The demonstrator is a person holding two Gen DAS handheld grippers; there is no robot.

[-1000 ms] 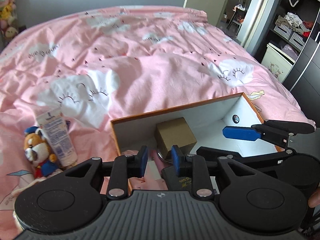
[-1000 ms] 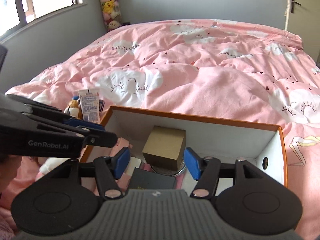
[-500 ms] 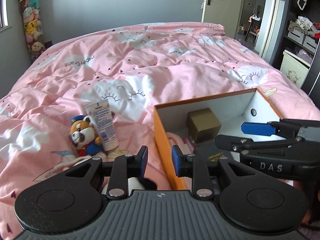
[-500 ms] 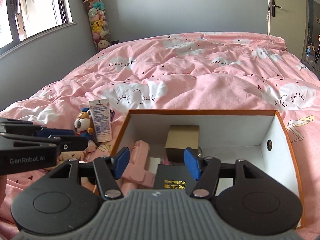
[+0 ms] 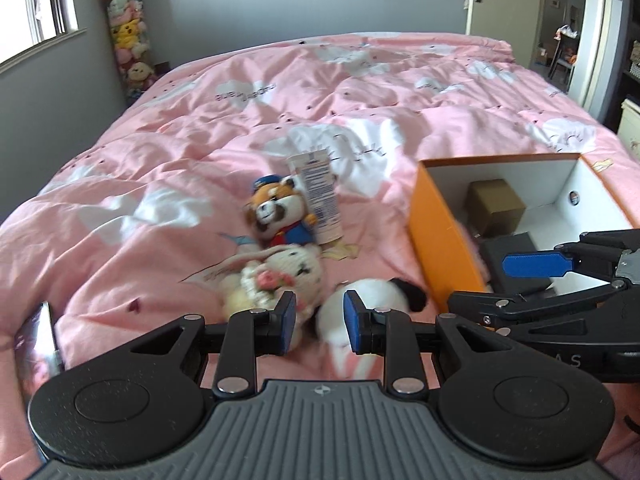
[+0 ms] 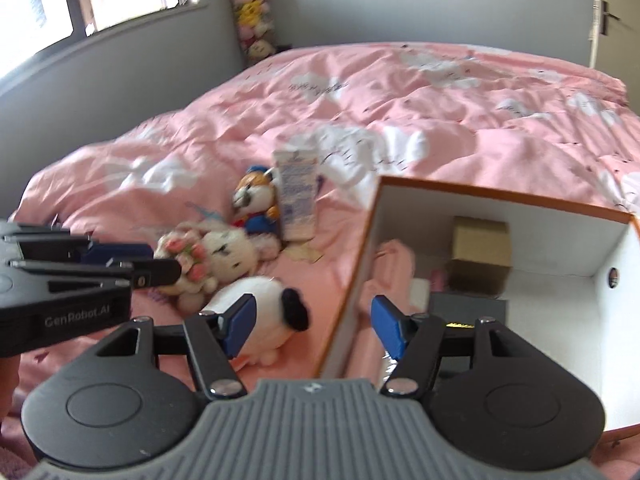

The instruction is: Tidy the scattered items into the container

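From the left wrist, your left gripper [image 5: 318, 322] hangs with jaws slightly apart and empty above the white plush [image 5: 360, 300] lying on the bed [image 5: 140, 220] beside the orange box [image 5: 440, 240], so judge this the reach for the next toy; from the right wrist, your right gripper [image 6: 312, 326] stands wider apart, empty, straddling the box's left wall, and the next move calls for dropping onto that plush

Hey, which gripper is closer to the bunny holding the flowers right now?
Left. The left gripper hangs right at the bunny, its tips beside the bouquet. The right gripper sits farther off, straddling the orange box's wall, with a black-and-white plush between it and the bunny.
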